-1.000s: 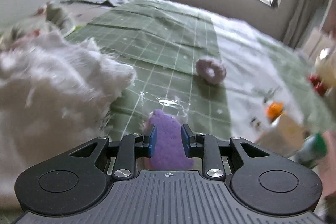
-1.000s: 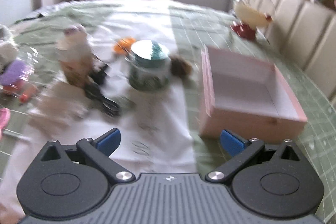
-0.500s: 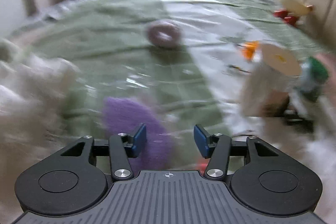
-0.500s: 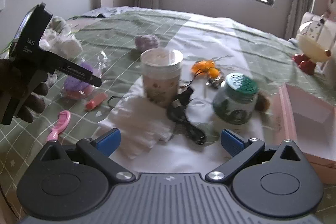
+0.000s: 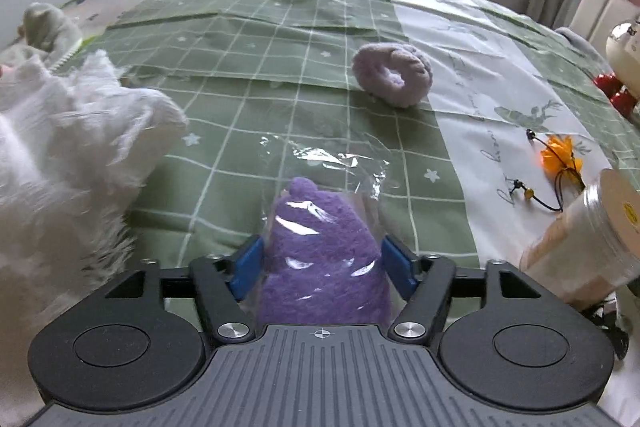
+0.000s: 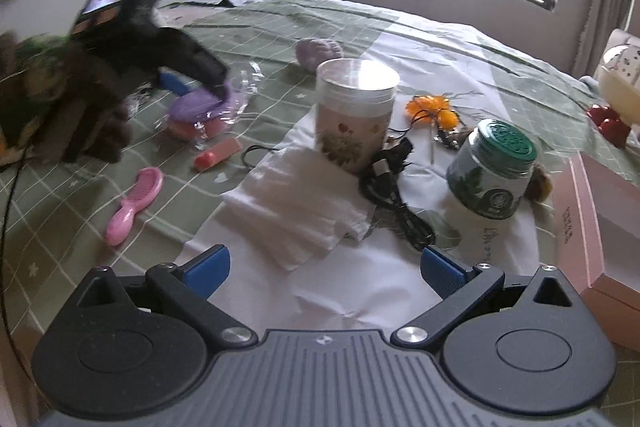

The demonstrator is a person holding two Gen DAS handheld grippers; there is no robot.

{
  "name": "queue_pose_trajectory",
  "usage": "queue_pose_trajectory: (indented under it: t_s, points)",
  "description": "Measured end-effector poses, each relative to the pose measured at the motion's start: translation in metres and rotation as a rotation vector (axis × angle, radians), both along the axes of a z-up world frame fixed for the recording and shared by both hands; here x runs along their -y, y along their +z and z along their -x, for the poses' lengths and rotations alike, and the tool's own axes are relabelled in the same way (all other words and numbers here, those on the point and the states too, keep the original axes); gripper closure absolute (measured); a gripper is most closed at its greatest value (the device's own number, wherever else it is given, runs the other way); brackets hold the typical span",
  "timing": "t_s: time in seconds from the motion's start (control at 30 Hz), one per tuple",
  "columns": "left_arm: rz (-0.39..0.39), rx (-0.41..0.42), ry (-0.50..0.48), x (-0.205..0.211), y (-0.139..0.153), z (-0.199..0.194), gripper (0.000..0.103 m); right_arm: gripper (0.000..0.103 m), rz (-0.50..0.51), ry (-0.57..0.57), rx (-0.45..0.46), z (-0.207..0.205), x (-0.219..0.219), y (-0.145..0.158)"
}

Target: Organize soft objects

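Two claws over a messy green bed, the left one spread wide around a purple pad.

The bed [image 5: 280,39] has a green checked sheet; a fluffy white toy [image 5: 60,155] lies at the left side, well apart from the pink box [image 6: 600,227] at the right; a white cloth [image 6: 296,211] lies in the middle, just beside a tall cup [image 6: 354,115] and a green jar [image 6: 494,173]; the left claw [image 5: 322,263] has just been opening and its jaws are let go, with the purple pad [image 5: 320,267] in its clear bag between them, lying on the sheet; the right claw [image 6: 324,267] is wide open with nothing in it; a lilac ring [image 5: 392,73] lies farther up the bed; a pink comb [image 6: 134,205] lies near the front.
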State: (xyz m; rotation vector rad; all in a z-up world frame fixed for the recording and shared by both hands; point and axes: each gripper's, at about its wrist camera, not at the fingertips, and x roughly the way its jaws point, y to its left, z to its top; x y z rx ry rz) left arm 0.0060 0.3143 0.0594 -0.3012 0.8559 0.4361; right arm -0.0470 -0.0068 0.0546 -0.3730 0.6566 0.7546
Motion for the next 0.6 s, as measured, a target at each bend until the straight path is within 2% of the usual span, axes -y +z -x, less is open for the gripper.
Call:
queue_pose_trajectory:
  t_s: [0.1,0.17,0.27,0.33,0.4,0.53,0.6]
  points:
    - [0.026,-0.046,0.002,-0.009,-0.01,-0.012,0.018,0.002,0.017,0.024,0.007,0.005,-0.004,-0.002]
    - [0.049,-0.052,0.001,-0.012,-0.012,-0.013,0.017,0.002,0.027,0.034,0.013,0.008,-0.006,-0.003]
    - [0.065,-0.034,-0.05,-0.005,-0.007,-0.003,0.022,0.002,0.027,0.041,0.017,0.01,-0.006,-0.003]
    - [0.092,-0.014,-0.096,-0.001,-0.004,0.009,0.03,0.002,0.022,0.047,0.007,0.01,-0.008,-0.002]
    - [0.104,0.01,-0.135,0.002,0.001,0.022,0.031,0.002,0.025,0.064,-0.013,0.009,-0.013,-0.002]
    - [0.037,0.114,-0.152,0.001,0.029,0.07,0.032,0.002,-0.002,0.107,-0.027,0.016,-0.03,0.007]
    - [0.04,0.14,-0.131,-0.006,0.044,0.092,0.032,0.003,-0.018,0.138,-0.032,0.02,-0.045,0.012]
